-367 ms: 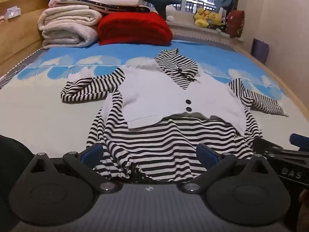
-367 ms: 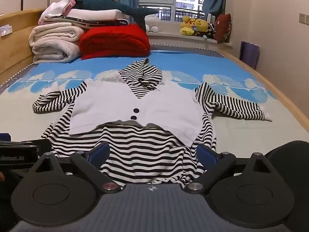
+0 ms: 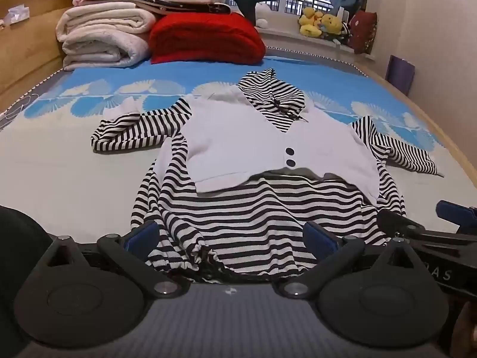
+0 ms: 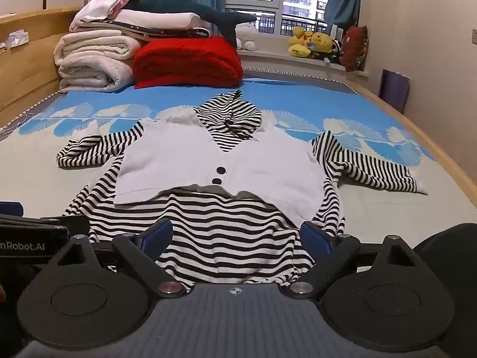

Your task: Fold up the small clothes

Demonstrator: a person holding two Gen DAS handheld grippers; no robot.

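- Left gripper (image 3: 229, 235): fingers spread wide apart, set low at the near hem of the garment. The striped cloth lies between the blue pads (image 3: 143, 234), but nothing is clamped.
- Right gripper (image 4: 235, 234): fingers likewise apart, straddling the hem to the right of the left gripper. No fabric is pinched.
- Striped hooded dress (image 4: 220, 232): lies face up on the bed (image 4: 44, 185), hood (image 4: 235, 116) at the far end, white vest panel (image 4: 184, 164) with two dark buttons across the chest.
- Left sleeve (image 3: 134, 134) and right sleeve (image 4: 372, 167): both spread outward, unfolded.
- Hem: bunched and puckered near the left gripper, not smoothed.
- Progress, as judged: no fold is made. Remaining: grip the hem, fold the sleeves and body.
- Stacked blankets (image 4: 95, 59) and red blanket (image 4: 187, 59) sit well apart at the far end.
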